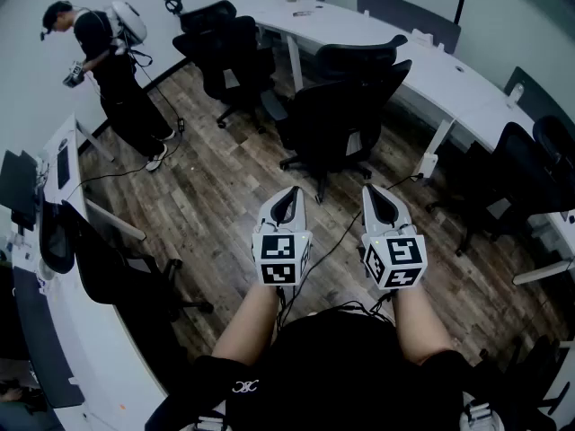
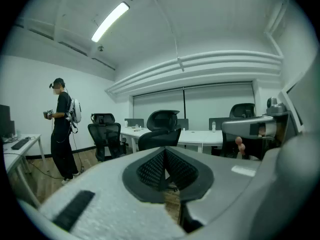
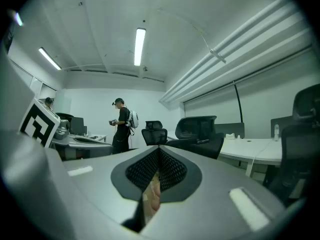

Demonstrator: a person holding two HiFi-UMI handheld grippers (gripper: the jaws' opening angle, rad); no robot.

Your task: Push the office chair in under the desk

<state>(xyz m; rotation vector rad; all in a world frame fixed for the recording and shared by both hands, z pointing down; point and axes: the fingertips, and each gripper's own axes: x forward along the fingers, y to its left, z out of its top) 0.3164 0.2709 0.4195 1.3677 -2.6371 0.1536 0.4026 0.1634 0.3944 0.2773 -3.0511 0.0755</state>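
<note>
Underfoot, a wood-plank floor [image 1: 216,187] fills the middle of the room. Along the far and right sides runs a long curved white bench [image 1: 449,79], and a second white bench [image 1: 90,348] lines the near left, with a dark monitor [image 1: 18,182] and a keyboard [image 1: 63,164] on it.

Out on the open floor stands the black office chair [image 1: 346,106]. It sits just on the near side of the far bench, its wheeled base clear of the bench top and its back turned roughly towards the grippers. Another black chair [image 1: 220,43] stands to its far left by the end of the same bench. More dark chairs [image 1: 512,169] are drawn up along the right, and one [image 1: 108,268] is beside the left bench.

At the far left a person in black [image 1: 112,70] stands with a white pack on the back, looking down at something held in both hands.

Nearest of all, the wearer's bare forearms reach forward side by side, each holding a tool. On the left gripper [image 1: 287,196] the jaws are closed together with nothing between them, and they point towards the office chair from well short of it. On the right gripper [image 1: 382,197], just to the right, the jaws are likewise closed and empty. Neither touches the chair.

A thin black cable [image 1: 332,241] trails over the planks between the two grippers and the chair base.
</note>
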